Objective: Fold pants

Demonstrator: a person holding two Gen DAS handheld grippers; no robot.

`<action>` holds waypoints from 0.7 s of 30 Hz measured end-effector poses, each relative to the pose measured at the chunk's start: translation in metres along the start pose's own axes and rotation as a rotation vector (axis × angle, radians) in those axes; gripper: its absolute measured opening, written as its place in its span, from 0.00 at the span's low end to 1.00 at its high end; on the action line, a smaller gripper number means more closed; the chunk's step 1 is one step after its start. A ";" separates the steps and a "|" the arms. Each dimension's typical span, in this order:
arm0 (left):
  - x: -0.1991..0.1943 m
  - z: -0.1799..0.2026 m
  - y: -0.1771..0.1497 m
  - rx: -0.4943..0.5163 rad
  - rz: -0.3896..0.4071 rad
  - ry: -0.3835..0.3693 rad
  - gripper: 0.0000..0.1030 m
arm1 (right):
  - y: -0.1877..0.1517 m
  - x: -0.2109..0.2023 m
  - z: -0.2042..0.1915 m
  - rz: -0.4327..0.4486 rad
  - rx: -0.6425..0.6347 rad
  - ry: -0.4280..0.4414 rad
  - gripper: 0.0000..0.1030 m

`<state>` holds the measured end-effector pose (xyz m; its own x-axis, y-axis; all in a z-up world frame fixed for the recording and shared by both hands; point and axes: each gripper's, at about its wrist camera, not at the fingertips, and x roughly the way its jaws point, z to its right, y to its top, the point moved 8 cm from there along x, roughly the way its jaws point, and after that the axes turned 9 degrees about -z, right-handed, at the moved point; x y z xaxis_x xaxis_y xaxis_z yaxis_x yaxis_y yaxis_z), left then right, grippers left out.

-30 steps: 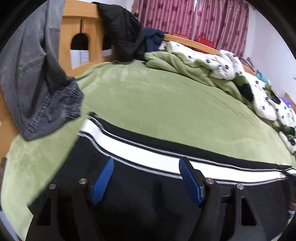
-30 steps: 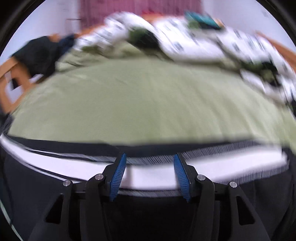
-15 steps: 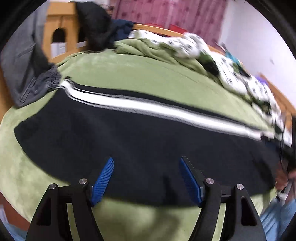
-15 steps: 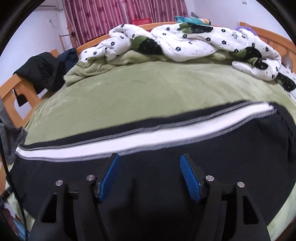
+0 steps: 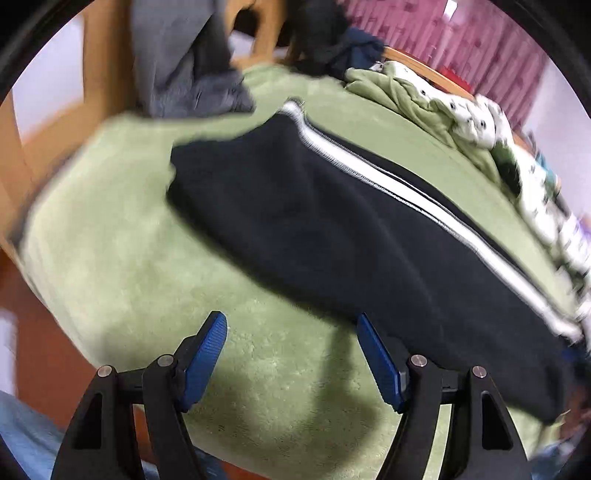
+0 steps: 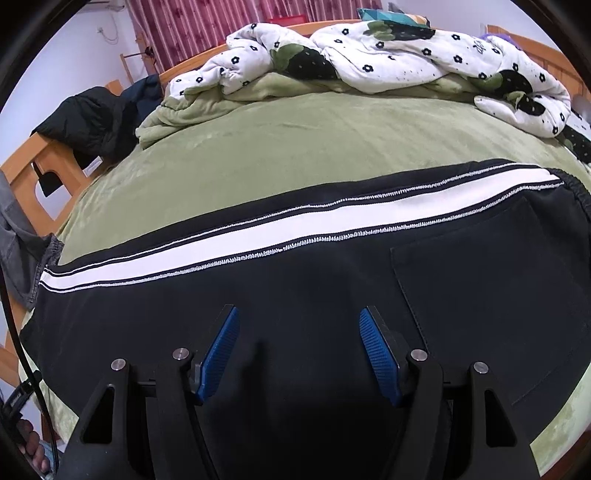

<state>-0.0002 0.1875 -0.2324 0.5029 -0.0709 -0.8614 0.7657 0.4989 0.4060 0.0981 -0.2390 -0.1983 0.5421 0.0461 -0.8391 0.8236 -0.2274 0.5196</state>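
Note:
Black pants (image 5: 332, 229) with a white side stripe (image 5: 424, 199) lie flat, folded lengthwise, on the green bed cover (image 5: 129, 258). In the right wrist view the pants (image 6: 295, 288) fill the lower half, with the stripe (image 6: 295, 225) along their far edge and a back pocket (image 6: 491, 295) at the right. My left gripper (image 5: 291, 328) is open and empty, above the bed cover just short of the pants' near edge. My right gripper (image 6: 299, 325) is open and empty, above the middle of the pants.
A rumpled white flowered quilt (image 6: 369, 55) and green blanket (image 6: 192, 114) are heaped at the far side of the bed. Grey jeans (image 5: 184, 66) and dark clothes (image 6: 96, 122) hang on the wooden bed frame (image 6: 33, 166). Red curtains (image 6: 221, 26) hang behind.
Both grippers have pulled back from the pants toward the near bed edge. The left one has swung left and now hovers over bare cover; the pants lie where they were laid.

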 end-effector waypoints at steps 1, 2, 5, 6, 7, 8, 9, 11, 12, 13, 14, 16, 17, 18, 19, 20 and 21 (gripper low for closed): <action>0.001 0.000 -0.002 -0.017 -0.007 -0.061 0.69 | 0.000 -0.001 0.001 0.002 0.002 0.002 0.65; 0.000 0.004 -0.004 -0.022 -0.004 -0.106 0.69 | 0.001 -0.001 0.001 0.003 0.003 0.003 0.65; 0.000 0.027 -0.018 0.028 -0.026 -0.222 0.69 | 0.001 0.001 0.000 0.005 -0.005 -0.016 0.65; 0.002 0.036 -0.024 0.041 -0.045 -0.258 0.69 | 0.000 0.002 -0.001 0.004 -0.008 -0.023 0.65; 0.004 0.043 -0.027 0.044 -0.052 -0.283 0.73 | 0.001 0.005 -0.001 -0.001 -0.011 -0.031 0.65; 0.006 0.051 -0.030 0.039 -0.054 -0.311 0.75 | 0.000 0.007 -0.001 -0.005 -0.013 -0.038 0.65; 0.009 0.058 -0.031 0.030 -0.059 -0.330 0.77 | 0.000 0.008 -0.001 -0.010 -0.016 -0.041 0.65; 0.014 0.075 -0.033 0.036 -0.063 -0.359 0.77 | -0.002 0.011 -0.002 -0.017 -0.026 -0.051 0.65; 0.017 0.084 -0.033 0.048 -0.065 -0.363 0.77 | -0.002 0.011 -0.003 -0.017 -0.033 -0.059 0.65; 0.020 0.091 -0.033 0.057 -0.065 -0.357 0.77 | -0.003 0.012 -0.003 -0.015 -0.043 -0.070 0.65; 0.023 0.096 -0.033 0.062 -0.054 -0.336 0.77 | -0.004 0.012 -0.004 -0.015 -0.054 -0.081 0.65; 0.029 0.097 -0.025 0.053 0.001 -0.287 0.60 | -0.005 0.014 -0.005 -0.019 -0.075 -0.101 0.65; 0.033 0.095 -0.018 0.047 0.023 -0.254 0.48 | -0.005 0.014 -0.005 -0.019 -0.082 -0.108 0.65; 0.036 0.090 -0.012 0.052 0.039 -0.231 0.35 | -0.005 0.014 -0.005 -0.017 -0.089 -0.114 0.65; 0.037 0.086 -0.008 0.057 0.034 -0.252 0.32 | -0.006 0.013 -0.006 -0.013 -0.095 -0.120 0.65; 0.037 0.079 -0.003 0.045 0.033 -0.263 0.26 | -0.006 0.013 -0.006 -0.009 -0.099 -0.125 0.65; 0.035 0.069 0.002 0.019 0.043 -0.251 0.24 | -0.005 0.012 -0.006 -0.004 -0.102 -0.129 0.65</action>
<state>0.0462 0.1263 -0.2409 0.6174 -0.2636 -0.7411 0.7475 0.4901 0.4484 0.1013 -0.2315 -0.2105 0.5183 -0.0801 -0.8514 0.8418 -0.1273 0.5245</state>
